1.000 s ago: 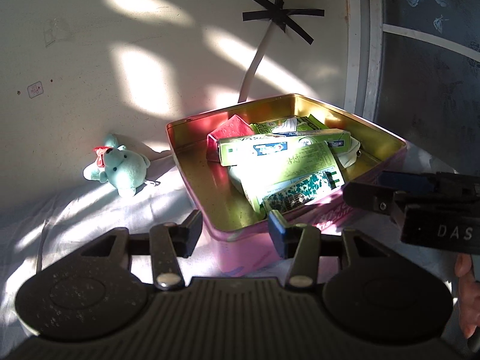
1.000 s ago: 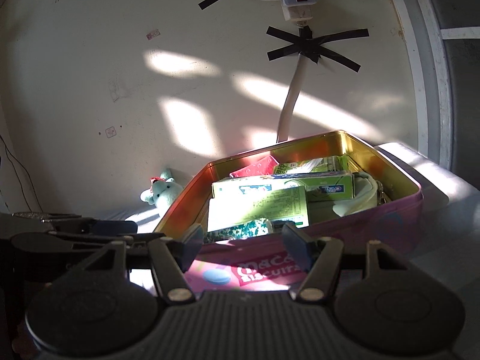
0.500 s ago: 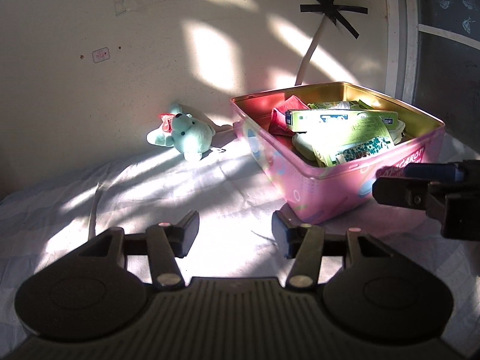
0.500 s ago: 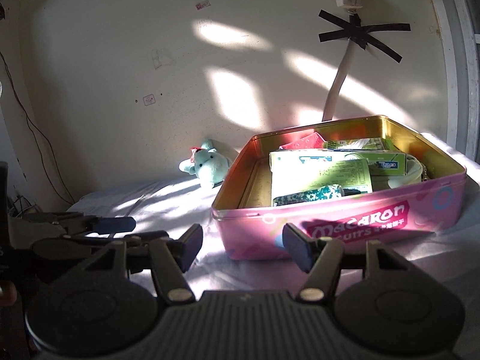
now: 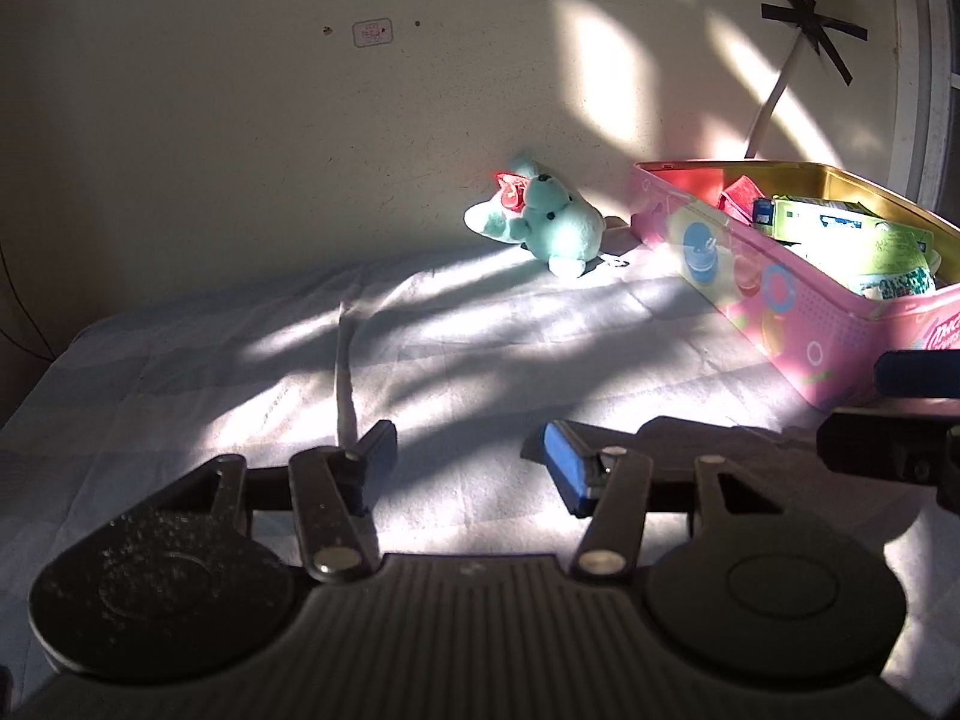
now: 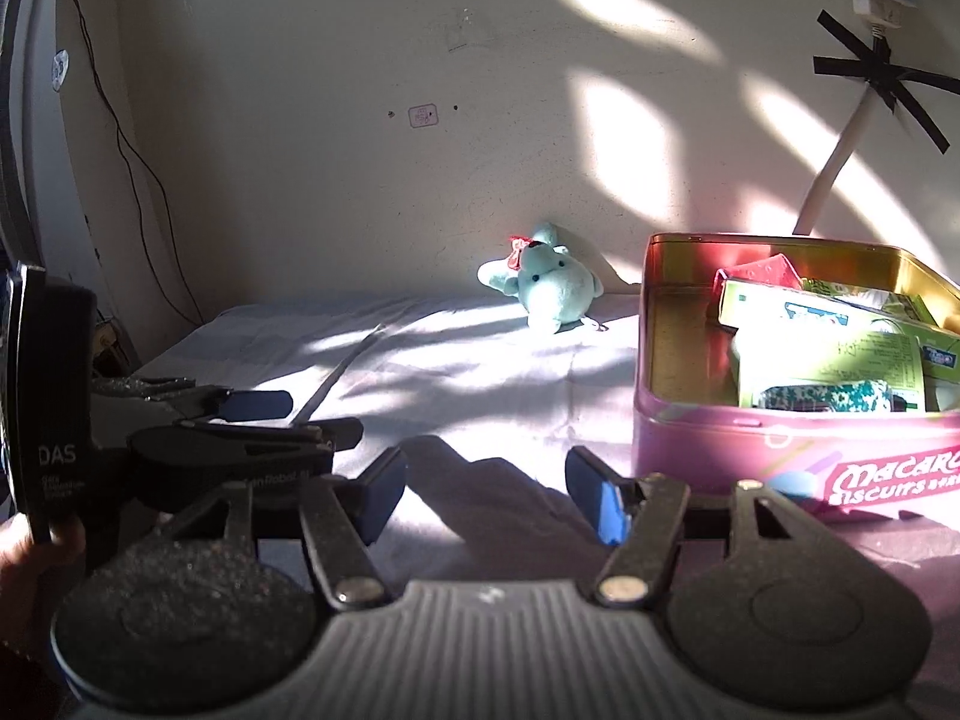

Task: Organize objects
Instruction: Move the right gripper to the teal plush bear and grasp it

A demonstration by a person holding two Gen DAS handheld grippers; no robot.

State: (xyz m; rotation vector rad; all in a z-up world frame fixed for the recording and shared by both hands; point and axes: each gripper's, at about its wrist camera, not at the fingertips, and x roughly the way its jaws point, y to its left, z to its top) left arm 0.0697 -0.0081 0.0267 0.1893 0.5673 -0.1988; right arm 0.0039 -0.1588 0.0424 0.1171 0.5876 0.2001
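Left wrist view crops the pink tin rightward.

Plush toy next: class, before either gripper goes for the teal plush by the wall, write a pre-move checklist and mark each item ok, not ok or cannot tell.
1. Teal plush toy in view and unobstructed, lying on the sheet beside the wall: ok.
2. Left gripper empty, jaws opening: ok.
3. Right gripper empty, jaws apart: ok.
4. Pink tin uncovered, ready to receive: ok.
5. Room in the tin for the plush, given the boxes piled inside: cannot tell.
6. Plush clear of the tin's near corner: ok; they sit apart.
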